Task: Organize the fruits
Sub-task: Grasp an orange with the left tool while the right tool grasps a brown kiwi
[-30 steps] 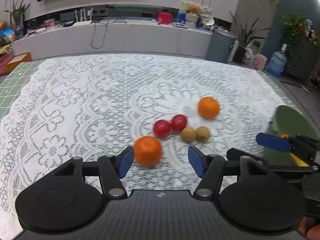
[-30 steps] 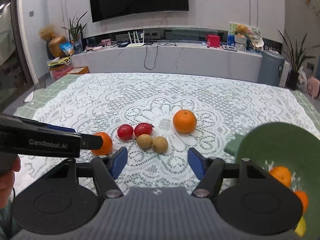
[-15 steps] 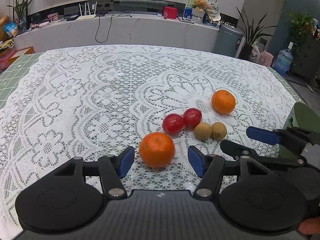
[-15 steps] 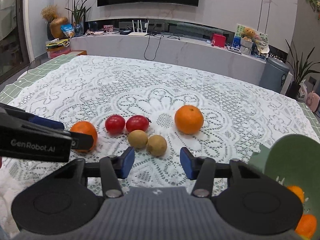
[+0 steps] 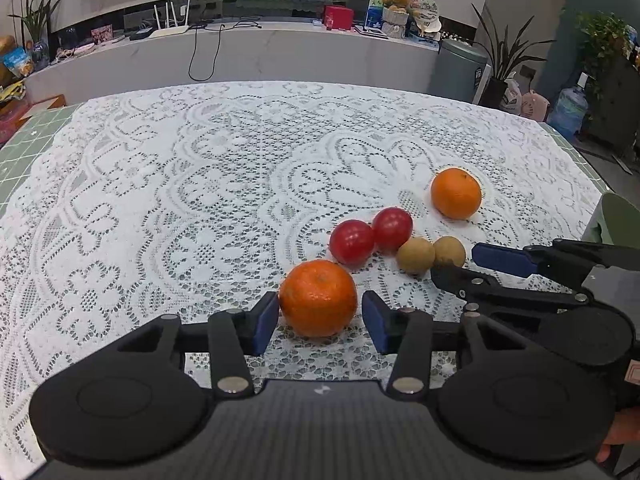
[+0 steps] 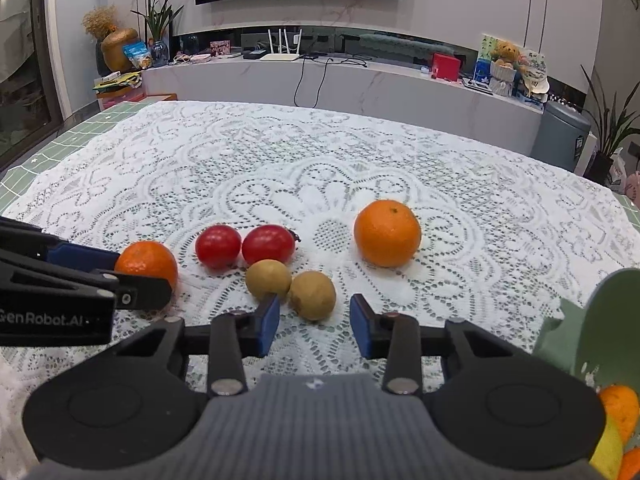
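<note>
A near orange (image 5: 318, 298) lies on the lace tablecloth between the blue pads of my left gripper (image 5: 320, 316), which is open around it with small gaps. Behind it lie two red tomatoes (image 5: 352, 241), two brown round fruits (image 5: 416, 255) and a far orange (image 5: 456, 193). My right gripper (image 6: 314, 322) is open, with one brown fruit (image 6: 313, 295) just ahead between its pads and the other (image 6: 268, 279) by its left pad. A green bowl (image 6: 600, 320) with oranges and a yellow fruit stands at the right.
The table carries a white lace cloth (image 5: 200, 184) over a green mat. The right gripper's fingers (image 5: 504, 260) reach in from the right in the left wrist view. A long counter (image 6: 340, 84) with clutter stands beyond the table's far edge.
My left gripper has moved forward so the near orange now sits between its pads. My right gripper has moved forward and down toward the brown fruits, and its jaws have narrowed.
</note>
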The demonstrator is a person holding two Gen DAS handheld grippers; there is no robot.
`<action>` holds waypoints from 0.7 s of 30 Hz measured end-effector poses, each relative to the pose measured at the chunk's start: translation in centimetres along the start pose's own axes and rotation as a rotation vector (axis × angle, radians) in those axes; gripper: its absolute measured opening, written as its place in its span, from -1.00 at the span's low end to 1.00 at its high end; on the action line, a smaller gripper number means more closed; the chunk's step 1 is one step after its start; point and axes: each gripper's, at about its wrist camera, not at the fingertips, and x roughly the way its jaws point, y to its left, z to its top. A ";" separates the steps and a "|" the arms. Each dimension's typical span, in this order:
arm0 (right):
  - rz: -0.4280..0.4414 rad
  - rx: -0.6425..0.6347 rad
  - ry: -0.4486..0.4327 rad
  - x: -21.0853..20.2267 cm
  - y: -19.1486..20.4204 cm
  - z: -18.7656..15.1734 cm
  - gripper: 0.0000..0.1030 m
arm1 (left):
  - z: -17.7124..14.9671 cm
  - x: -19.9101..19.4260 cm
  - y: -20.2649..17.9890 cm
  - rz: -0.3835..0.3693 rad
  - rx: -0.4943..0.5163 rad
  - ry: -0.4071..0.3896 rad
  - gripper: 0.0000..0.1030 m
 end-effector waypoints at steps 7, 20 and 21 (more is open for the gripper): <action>0.012 0.006 0.011 0.6 -0.2 -0.1 -0.57 | 0.1 0.1 0.3 -0.012 -0.001 -0.002 -0.02; 0.020 0.004 -0.013 -1.7 0.1 0.1 -0.58 | -0.1 -0.7 0.3 -0.028 -0.007 0.002 -0.05; 0.024 0.006 -0.017 -2.1 0.1 0.1 -0.58 | -0.2 -0.9 0.3 -0.031 -0.007 0.001 -0.05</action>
